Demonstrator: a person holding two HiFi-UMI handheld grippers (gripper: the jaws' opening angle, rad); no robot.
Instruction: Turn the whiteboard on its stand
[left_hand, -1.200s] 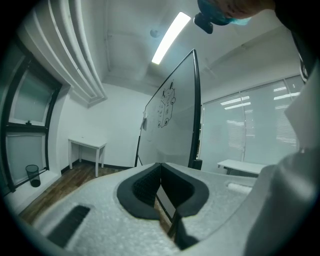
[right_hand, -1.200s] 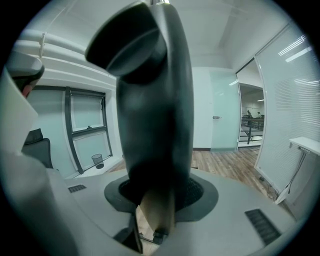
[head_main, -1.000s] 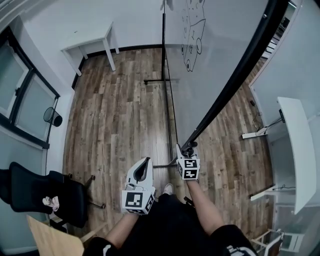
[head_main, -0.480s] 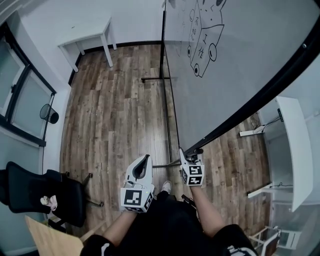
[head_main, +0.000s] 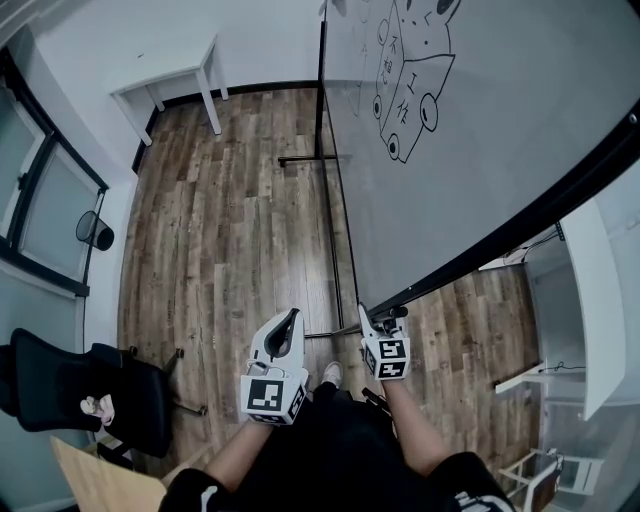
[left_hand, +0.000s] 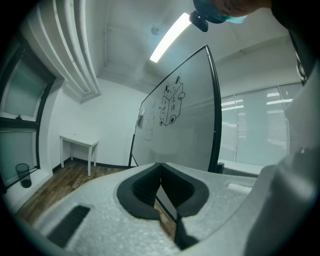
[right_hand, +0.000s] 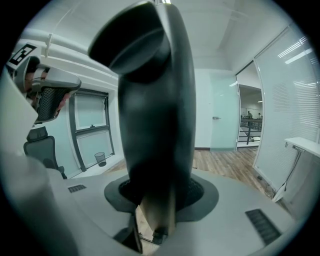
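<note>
In this office room with the wooden floor (head_main: 230, 220), the whiteboard (head_main: 480, 150) is in front of me and to my right, tilted on its stand (head_main: 322, 130). Its black frame edge (head_main: 520, 225) runs from my right tongs (head_main: 385, 318) away to the upper right. The right tongs are clenched on the near end of this edge, so I judge the turning push belongs to this hand, while the left tongs (head_main: 292, 315) are closed on nothing, near it but apart from the board.
</note>
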